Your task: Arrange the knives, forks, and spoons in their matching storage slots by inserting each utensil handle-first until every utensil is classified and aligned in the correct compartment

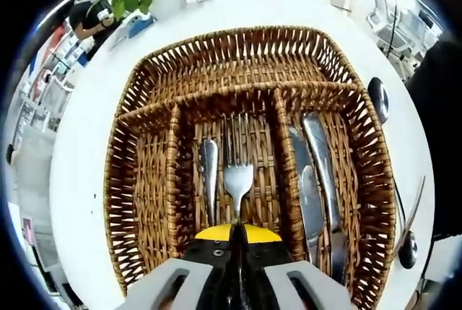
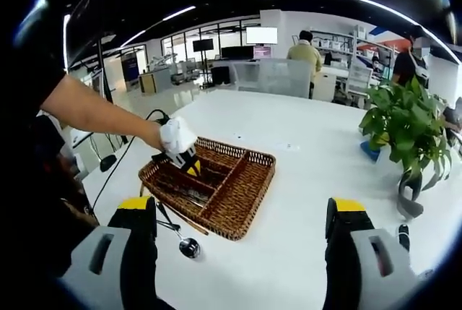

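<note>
left gripper view is showing the left gripper (image 1: 236, 241) clamping a slim, stiff, slippery steel fork (image 1: 237, 173) by its handle, just ahead over the brown wicker tray's (image 1: 155, 180) middle slot. right gripper (image 2: 242, 234) is hanging open, well apart.

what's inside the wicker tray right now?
Wicker tray: middle slot holds a fork gripped by the left gripper, plus another utensil beside it. Right slot holds two knives. The gripper hides the slots' near ends.
</note>
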Motion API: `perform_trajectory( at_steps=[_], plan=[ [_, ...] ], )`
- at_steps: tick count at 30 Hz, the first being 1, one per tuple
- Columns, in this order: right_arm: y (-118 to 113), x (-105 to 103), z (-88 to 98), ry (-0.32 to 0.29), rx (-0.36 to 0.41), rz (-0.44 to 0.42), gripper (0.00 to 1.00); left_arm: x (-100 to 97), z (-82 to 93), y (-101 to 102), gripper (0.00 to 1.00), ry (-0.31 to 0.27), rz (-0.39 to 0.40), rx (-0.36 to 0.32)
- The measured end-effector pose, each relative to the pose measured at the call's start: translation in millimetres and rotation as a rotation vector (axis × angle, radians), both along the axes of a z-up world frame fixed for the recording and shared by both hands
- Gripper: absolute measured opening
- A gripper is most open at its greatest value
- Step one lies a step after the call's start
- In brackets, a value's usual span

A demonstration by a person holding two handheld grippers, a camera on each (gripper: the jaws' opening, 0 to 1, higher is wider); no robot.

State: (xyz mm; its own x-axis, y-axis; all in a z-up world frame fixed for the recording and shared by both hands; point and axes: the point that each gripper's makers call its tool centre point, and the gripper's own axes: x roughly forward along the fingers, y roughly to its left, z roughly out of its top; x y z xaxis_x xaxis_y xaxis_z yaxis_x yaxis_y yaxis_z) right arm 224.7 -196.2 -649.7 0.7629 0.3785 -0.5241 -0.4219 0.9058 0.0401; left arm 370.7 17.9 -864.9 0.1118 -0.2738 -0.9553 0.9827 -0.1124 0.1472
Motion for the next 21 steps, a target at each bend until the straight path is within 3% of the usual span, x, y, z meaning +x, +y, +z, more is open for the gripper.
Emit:
perform_trajectory(
  at_steps=[2, 5, 9, 13, 15, 18, 19, 21],
  plan=[
    [0, 2, 0.8, 0.001, 0.001, 0.003, 0.99, 3.9, 3.0, -1, 0.07, -0.029, 0.022, -0.023],
    [2, 7, 6.8, -0.014, 0.017, 0.007, 0.99, 7.0, 14.4, -1, 0.21, -0.048, 0.056, -0.084],
    [6, 11, 8.1, -0.029, 0.029, 0.028, 0.99, 10.2, 29.6, 9, 0.26, -0.072, 0.119, -0.114],
    [12, 15, 8.2, -0.057, 0.063, 0.058, 0.99, 12.9, 57.5, 12, 0.40, -0.119, 0.231, -0.245],
    [18, 17, 4.1, -0.055, 0.080, 0.092, 0.99, 16.3, 90.5, 15, 0.47, -0.122, 0.443, -0.434],
    [28, 19, 7.9, -0.064, 0.081, 0.150, 0.99, 14.0, 133.5, 28, 0.59, -0.102, 0.671, -0.679],
    [31, 19, 11.8, -0.070, 0.083, 0.173, 0.99, 8.5, 149.9, 35, 0.67, -0.102, 0.722, -0.760],
    [35, 22, 16.4, -0.084, 0.081, 0.197, 0.99, -0.9, 175.8, 51, 0.78, -0.143, 0.782, -0.856]
  ],
)
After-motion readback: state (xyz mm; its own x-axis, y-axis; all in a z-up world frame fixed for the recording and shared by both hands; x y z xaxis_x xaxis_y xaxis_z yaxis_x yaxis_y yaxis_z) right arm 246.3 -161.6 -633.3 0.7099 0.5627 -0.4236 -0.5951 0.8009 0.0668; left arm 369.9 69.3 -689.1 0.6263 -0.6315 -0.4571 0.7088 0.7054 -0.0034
